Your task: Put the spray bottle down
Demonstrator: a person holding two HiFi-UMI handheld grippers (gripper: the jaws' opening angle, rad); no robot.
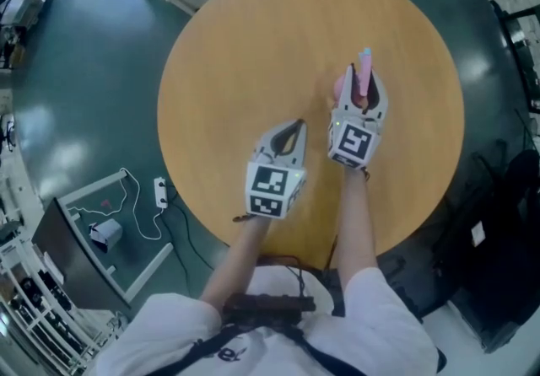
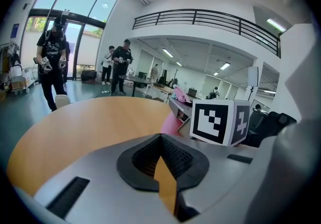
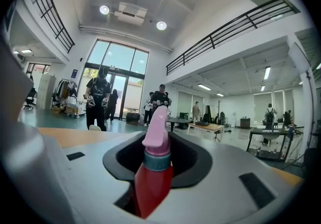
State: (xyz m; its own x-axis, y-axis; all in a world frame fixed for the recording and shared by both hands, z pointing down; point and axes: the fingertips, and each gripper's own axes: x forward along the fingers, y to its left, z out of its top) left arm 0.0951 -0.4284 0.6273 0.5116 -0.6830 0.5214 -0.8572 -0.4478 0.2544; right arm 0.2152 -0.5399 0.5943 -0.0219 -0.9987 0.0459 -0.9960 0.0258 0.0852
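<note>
Right gripper (image 1: pixel 361 83) has its jaws clamped on the red spray bottle (image 3: pixel 152 183), pink nozzle poking up between them, over the counter (image 1: pixel 253 45). Left gripper (image 1: pixel 297 124) jaws are together, empty.

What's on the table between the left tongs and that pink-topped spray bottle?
Nothing. The head view shows only bare wooden table between the left tongs and the spray bottle, which the right tongs grip.

A round wooden table (image 1: pixel 253 71) is standing on a dark green floor (image 1: pixel 84 96), where 1 white power strip (image 1: pixel 160 191) is lying just beside it.
</note>
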